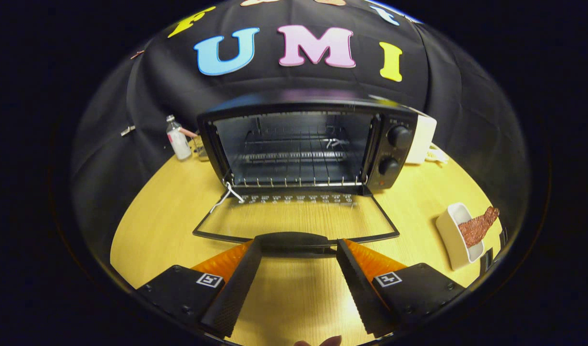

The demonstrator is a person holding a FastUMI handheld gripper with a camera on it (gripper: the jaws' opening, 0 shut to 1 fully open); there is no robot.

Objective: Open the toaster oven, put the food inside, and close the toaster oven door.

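The black toaster oven (313,144) is seen straight beyond the fingers, on the pale wooden surface (154,226). Its glass door (299,218) is folded fully down and lies flat, with the black bar handle (294,239) running crosswise just ahead of the fingertips. The wire rack (294,181) at the mouth of the cavity is exposed, so the opening step is judged to be done.

The food, a reddish-brown strip of meat (477,226), is found well off to the right of the fingers, resting in a small white rectangular dish (450,226). Its long axis is angled away and to the right, one end lifted over the dish's far rim. The coming move is judged to turn on this offset: the gripper (299,247) would have to be swung rightwards, away from the oven, before anything can be carried in.

The fingers (238,278) are spread wide and released. Nothing is held between them; their tips lie to either side of the handle, and contact with it cannot be confirmed.
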